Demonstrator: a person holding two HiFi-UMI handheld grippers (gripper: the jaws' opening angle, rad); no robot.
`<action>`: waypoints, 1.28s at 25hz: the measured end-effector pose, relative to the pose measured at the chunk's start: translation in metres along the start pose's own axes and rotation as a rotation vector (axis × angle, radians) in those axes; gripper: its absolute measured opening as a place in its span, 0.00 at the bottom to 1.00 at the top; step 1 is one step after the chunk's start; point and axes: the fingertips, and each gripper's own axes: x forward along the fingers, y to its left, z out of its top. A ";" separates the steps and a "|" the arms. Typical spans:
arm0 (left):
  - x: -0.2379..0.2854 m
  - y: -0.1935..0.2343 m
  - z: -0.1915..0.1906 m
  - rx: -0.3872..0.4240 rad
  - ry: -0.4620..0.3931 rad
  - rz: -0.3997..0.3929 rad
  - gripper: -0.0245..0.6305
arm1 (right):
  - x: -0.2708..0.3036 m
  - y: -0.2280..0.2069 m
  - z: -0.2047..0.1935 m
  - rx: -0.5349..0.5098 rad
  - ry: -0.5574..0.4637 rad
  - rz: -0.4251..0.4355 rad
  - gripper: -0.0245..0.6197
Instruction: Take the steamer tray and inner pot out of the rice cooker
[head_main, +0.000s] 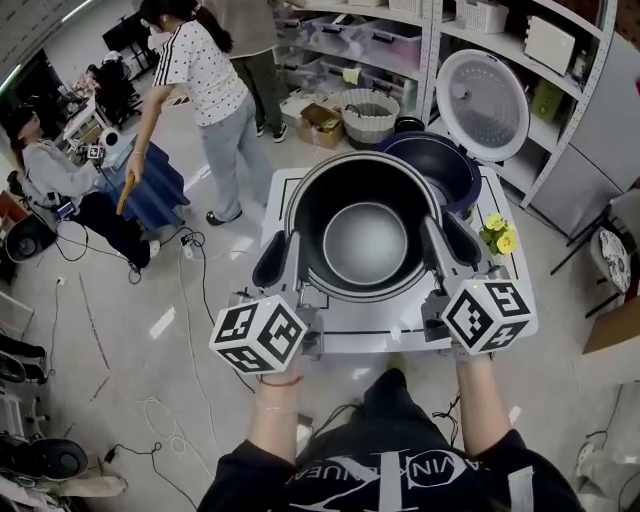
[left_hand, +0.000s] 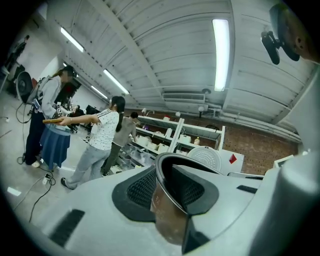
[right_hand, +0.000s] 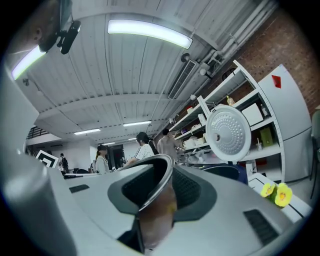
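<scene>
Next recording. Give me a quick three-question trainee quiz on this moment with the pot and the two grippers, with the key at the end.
1. Multiple choice: where is the inner pot relative to the rice cooker?
A) seated inside it
B) out of it, in front of it
C) behind it

2. True or false: the rice cooker's lid stands open.

3. Fill in the blank: the left gripper and the right gripper each clamp the inner pot by its ____, on opposite sides.

Key: 1 B; 2 true; 3 rim.
</scene>
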 end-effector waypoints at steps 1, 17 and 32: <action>-0.005 0.002 -0.005 -0.003 0.011 0.000 0.17 | -0.004 0.003 -0.005 0.002 0.006 -0.004 0.20; -0.035 0.012 -0.083 -0.054 0.164 0.017 0.17 | -0.049 -0.008 -0.077 0.061 0.118 -0.048 0.20; -0.046 0.031 -0.146 -0.076 0.272 0.053 0.17 | -0.063 -0.024 -0.142 0.105 0.210 -0.060 0.20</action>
